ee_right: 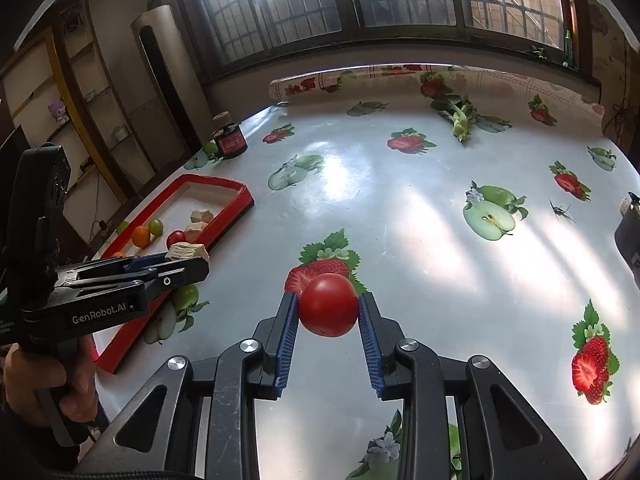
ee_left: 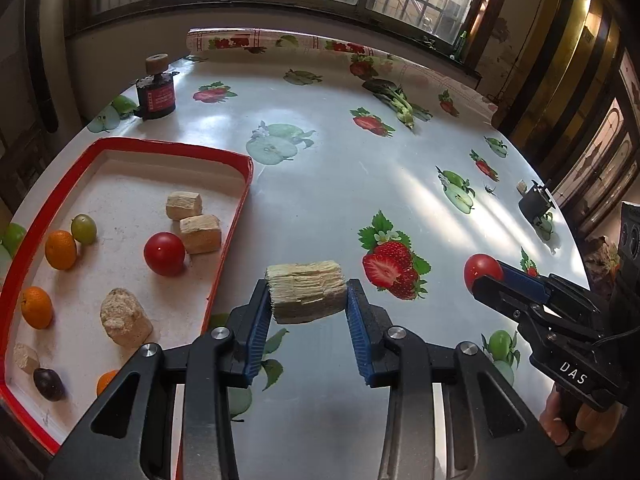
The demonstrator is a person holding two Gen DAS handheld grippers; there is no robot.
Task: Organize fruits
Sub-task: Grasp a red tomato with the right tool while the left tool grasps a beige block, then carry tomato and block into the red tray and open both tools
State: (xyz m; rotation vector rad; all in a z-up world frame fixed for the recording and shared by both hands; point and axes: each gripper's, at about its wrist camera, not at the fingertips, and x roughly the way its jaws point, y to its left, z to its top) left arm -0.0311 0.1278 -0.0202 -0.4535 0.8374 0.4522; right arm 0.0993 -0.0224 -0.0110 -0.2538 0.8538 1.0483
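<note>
So my left gripper [ee_left: 308, 300] is clamped on a pale fibrous chunk [ee_left: 306, 292], held just right of the red tray [ee_left: 240, 160]. Right gripper [ee_right: 328, 312] is squeezing a red tomato [ee_right: 328, 305] above the table.

Tray's already got oranges [ee_left: 60, 250], a green grape [ee_left: 84, 229], another tomato [ee_left: 164, 254] and more chunks. Dark jar [ee_left: 156, 96] and leafy greens [ee_left: 396, 100] sit farther back on the fruit-print tablecloth [ee_left: 340, 184], barred windows behind.

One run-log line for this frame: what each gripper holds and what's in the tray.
left gripper: shut on pale block | right gripper: shut on tomato | red tray: fruit, pale blocks inside
</note>
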